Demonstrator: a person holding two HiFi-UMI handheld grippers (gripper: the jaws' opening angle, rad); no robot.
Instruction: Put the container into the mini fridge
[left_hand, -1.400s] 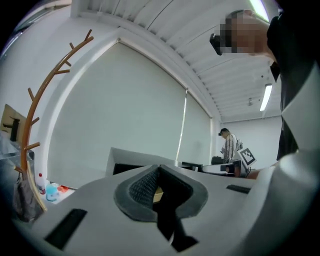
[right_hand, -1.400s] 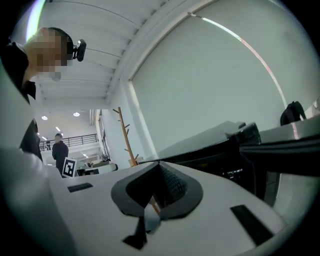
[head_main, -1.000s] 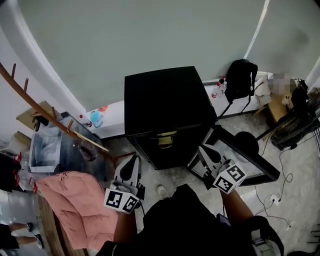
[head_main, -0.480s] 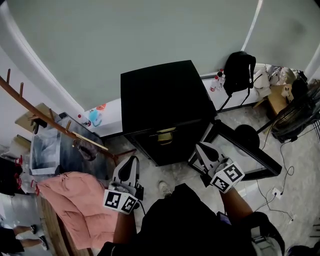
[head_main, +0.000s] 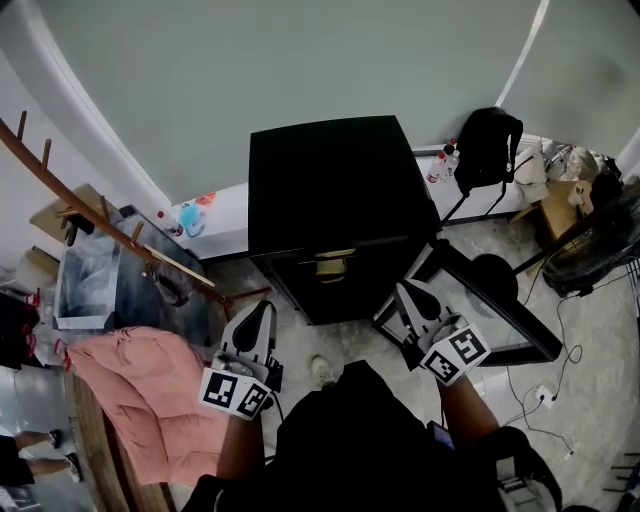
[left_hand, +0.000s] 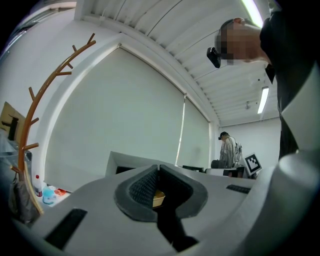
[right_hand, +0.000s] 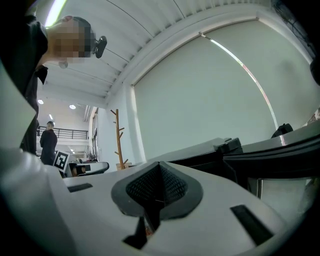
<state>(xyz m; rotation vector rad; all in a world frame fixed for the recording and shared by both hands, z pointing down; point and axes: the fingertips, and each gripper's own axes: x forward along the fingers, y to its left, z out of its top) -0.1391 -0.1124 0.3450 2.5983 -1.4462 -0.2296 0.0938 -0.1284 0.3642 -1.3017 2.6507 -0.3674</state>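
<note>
The black mini fridge (head_main: 330, 200) stands on the floor ahead, its door (head_main: 480, 310) swung open to the right. A yellowish container (head_main: 333, 265) sits in the fridge's open front. My left gripper (head_main: 262, 310) hovers shut and empty to the lower left of the opening. My right gripper (head_main: 406, 292) is shut and empty between the opening and the door. In the left gripper view the left gripper (left_hand: 159, 172) has its jaws together, and the container (left_hand: 159, 198) peeks through below them. In the right gripper view the right gripper (right_hand: 159, 170) is closed, with the fridge (right_hand: 200, 152) behind it.
A wooden coat rack (head_main: 100, 225) leans across the left, with a pink cloth (head_main: 150, 400) and a clear box (head_main: 90, 280) below it. A black backpack (head_main: 487, 150) and bottles (head_main: 445, 160) sit on the ledge at the right. Cables (head_main: 560, 370) cross the floor.
The head view has shifted slightly. Both grippers stay shut in nearly the same places.
</note>
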